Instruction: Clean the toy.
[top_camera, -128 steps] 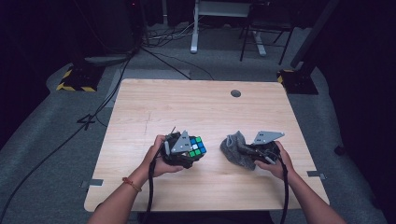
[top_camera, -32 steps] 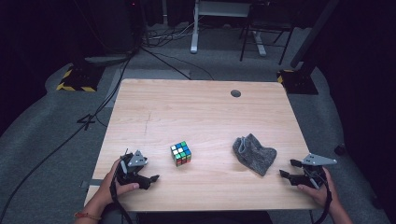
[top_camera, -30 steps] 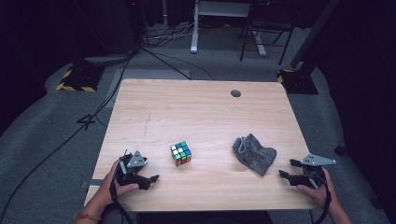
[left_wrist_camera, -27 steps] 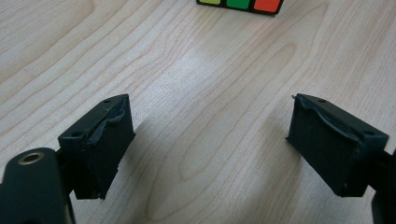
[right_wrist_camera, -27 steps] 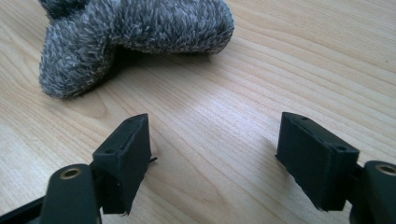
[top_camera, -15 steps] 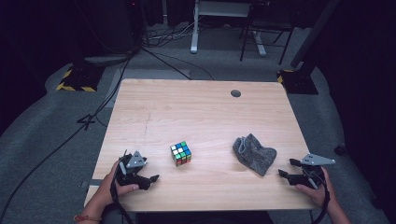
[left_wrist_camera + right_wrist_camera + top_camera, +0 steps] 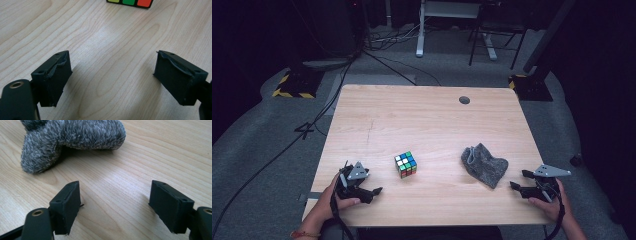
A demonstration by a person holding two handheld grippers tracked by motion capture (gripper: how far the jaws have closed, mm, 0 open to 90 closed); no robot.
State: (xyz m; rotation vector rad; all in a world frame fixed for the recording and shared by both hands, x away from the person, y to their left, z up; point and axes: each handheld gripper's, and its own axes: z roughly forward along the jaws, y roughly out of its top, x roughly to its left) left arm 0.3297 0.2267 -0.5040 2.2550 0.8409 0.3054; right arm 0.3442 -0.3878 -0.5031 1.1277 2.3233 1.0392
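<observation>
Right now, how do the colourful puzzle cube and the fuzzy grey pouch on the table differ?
The puzzle cube is hard-edged and boxy, with bright coloured squares; the grey fuzzy pouch is soft, slumped and one dull colour. The cube sits nearer the left gripper, the pouch nearer the right gripper. Both lie free on the wooden table, untouched by either open gripper.

On the surface (image 7: 422,120), the puzzle cube (image 7: 406,164) lies left of the pouch (image 7: 484,165), well apart, both toward the near edge. The left gripper (image 7: 374,192) rests by the near left corner, the right gripper (image 7: 516,181) by the near right corner.
</observation>
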